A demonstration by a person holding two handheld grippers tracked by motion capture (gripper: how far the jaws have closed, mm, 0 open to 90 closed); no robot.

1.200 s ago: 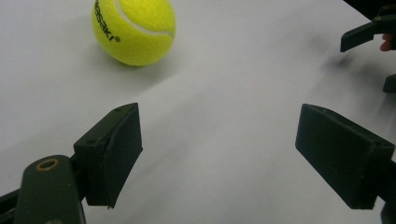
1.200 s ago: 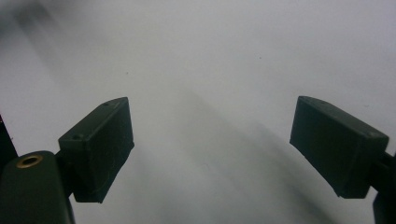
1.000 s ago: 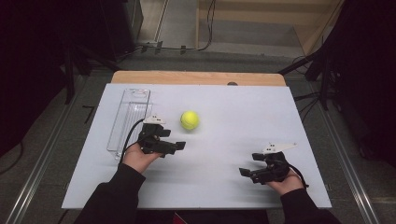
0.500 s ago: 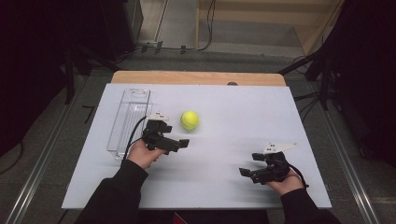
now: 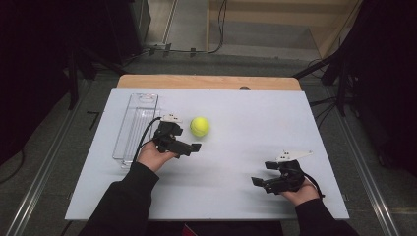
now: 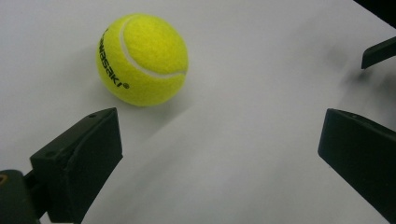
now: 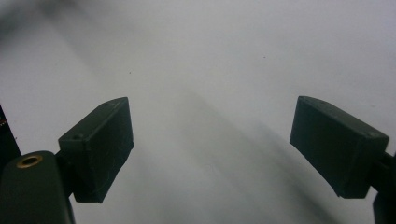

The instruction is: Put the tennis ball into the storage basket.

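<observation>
1. A white table (image 5: pixel 231 196) spans the scene, with a wooden edge (image 5: pixel 206 81) along its far side.
2. A clear plastic tray (image 5: pixel 135 125) lies lengthwise on the left part of the table, just left of the person's left hand.
3. The left gripper (image 5: pixel 194 147), held in that hand left of centre, points right across the table. Its jaws have just been opening and now stand spread wide with nothing between them.
4. The right gripper (image 5: pixel 255 181) sits at the near right, well apart from the left one. Its jaws are also spread wide over bare table.
5. A yellow tennis ball (image 5: pixel 199 126) rests on the table just beyond the left gripper's tips, near but not touching. In the left gripper view, the ball (image 6: pixel 142 58) lies ahead of the left-hand jaw.
</observation>
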